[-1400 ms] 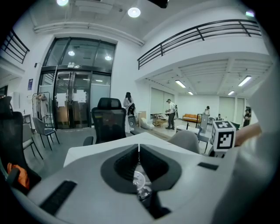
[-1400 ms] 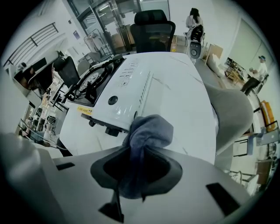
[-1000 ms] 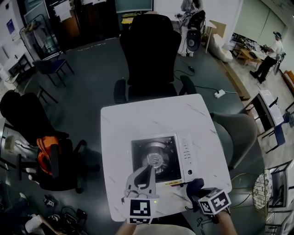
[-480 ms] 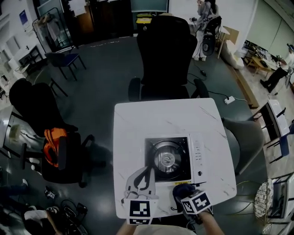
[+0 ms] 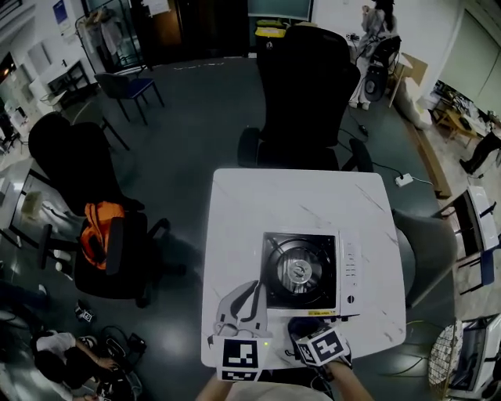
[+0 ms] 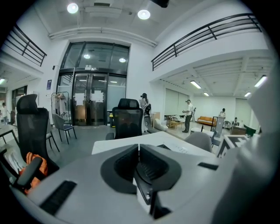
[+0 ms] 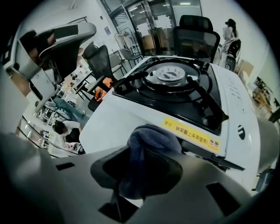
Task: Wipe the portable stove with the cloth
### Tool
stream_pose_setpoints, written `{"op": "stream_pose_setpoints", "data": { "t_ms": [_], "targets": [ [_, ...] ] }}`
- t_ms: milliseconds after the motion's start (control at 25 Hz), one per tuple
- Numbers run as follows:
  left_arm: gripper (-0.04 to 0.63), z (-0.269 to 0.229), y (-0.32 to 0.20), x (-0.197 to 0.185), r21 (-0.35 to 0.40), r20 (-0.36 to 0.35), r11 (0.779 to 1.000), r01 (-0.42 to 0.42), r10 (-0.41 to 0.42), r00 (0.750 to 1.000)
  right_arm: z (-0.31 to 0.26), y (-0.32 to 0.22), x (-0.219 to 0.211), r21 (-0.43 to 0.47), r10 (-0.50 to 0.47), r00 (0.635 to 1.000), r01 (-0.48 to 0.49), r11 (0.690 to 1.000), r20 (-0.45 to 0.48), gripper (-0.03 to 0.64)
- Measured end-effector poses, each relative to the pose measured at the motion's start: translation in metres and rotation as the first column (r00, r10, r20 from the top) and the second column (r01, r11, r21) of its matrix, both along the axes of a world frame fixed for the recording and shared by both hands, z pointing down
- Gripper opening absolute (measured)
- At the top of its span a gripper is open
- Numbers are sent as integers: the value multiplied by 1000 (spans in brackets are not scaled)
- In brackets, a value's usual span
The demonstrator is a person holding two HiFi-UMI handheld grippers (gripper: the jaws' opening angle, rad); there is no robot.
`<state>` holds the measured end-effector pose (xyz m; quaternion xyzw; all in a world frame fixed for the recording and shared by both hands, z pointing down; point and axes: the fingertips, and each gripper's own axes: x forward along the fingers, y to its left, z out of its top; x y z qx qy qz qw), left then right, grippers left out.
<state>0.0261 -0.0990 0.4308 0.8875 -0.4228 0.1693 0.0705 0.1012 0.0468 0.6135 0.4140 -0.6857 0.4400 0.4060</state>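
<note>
The right gripper [image 5: 307, 335] has its jaws clamped on the dark cloth [image 7: 151, 139], just below the portable stove [image 5: 301, 270] at lower centre of the head view. The left gripper [image 5: 239, 313], jaws closed on nothing, hovers at the stove's lower left. Wiping looks not yet begun, so the whole stove is left to do.

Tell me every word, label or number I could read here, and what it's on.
Yellow sticker on the front edge of the portable stove: printed characters, too blurred to read.
Control panel on the stove: markings too small to read.
Blue sign on the far wall: too small to read.
Square markers on the gripper cubes: black-and-white patterns, no words.
</note>
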Motion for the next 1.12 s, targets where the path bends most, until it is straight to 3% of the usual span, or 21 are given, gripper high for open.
{"op": "stream_pose_setpoints", "data": {
  "t_ms": [640, 1120],
  "targets": [
    [21, 9, -7, -54, -28, -1, 989, 144, -145, 990, -4, -22, -65, -18, -180, 982, 181, 983, 59, 100],
    [21, 12, -5, -106, -33, 8, 960, 277, -277, 961, -11, -37, -126, 4, -313, 944, 314, 949, 101, 100]
  ]
}}
